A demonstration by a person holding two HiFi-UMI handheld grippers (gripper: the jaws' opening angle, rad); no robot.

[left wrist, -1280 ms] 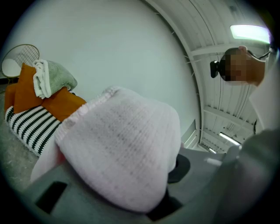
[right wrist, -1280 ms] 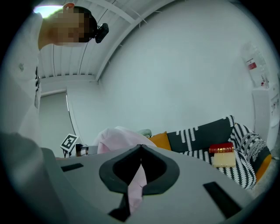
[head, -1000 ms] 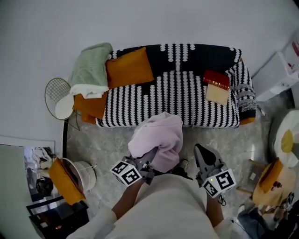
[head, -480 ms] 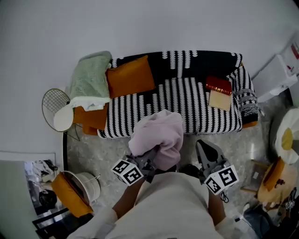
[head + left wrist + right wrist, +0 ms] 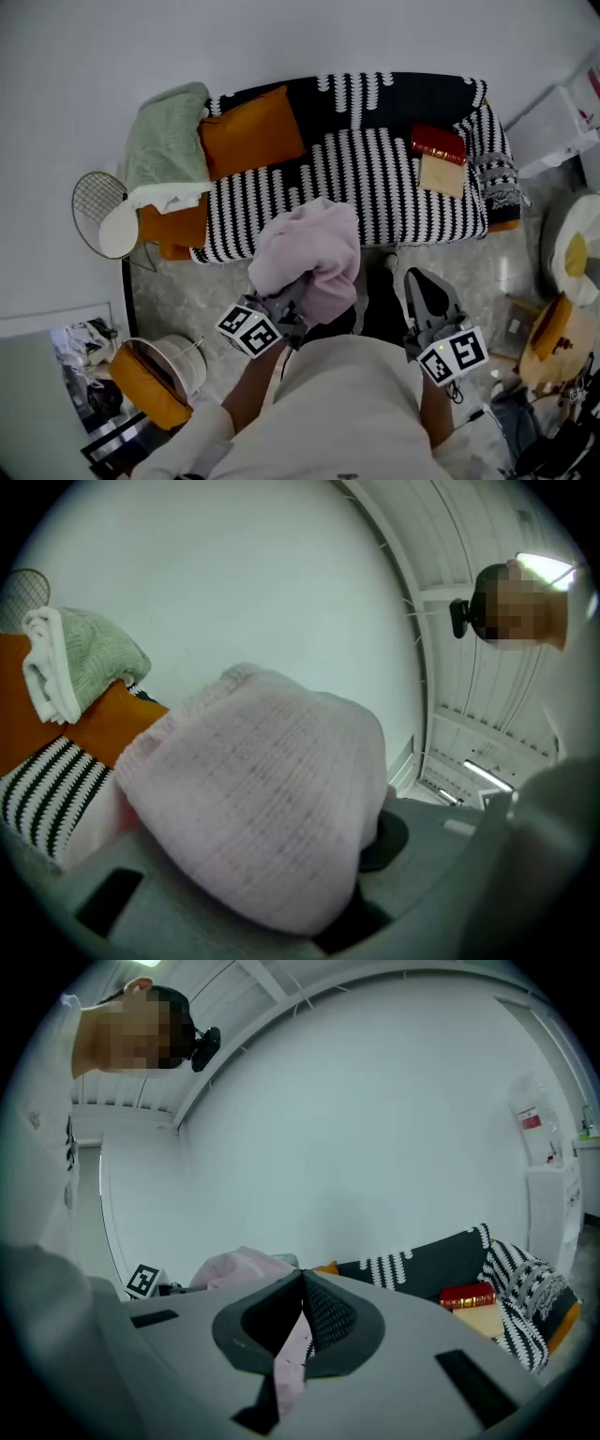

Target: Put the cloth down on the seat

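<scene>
Nearer the sofa [image 5: 375, 178] than a second ago, pink cloth [image 5: 309, 255] bunched in the air at the sofa's front edge, not yet on it, left gripper [image 5: 298, 300] clenched on its lower end, right gripper [image 5: 417, 284] also off the sofa's front, jaws closed together.

You cannot read any words, numbers or brand names in these views. The only signs are coded patterns. In the head view, a white cube with black square markers [image 5: 249, 330] sits left of lower centre. A matching white marker cube [image 5: 454, 354] sits at lower right. Both show blocky black-and-white shapes, not letters.

In your right gripper view, a small red-and-white label [image 5: 531, 1119] sits high on the tall white cabinet [image 5: 553, 1204] at the right edge. Its print is too small to read. The red hardback book [image 5: 466, 1295] on the black-and-white striped sofa [image 5: 422, 1265] shows no legible title.
</scene>
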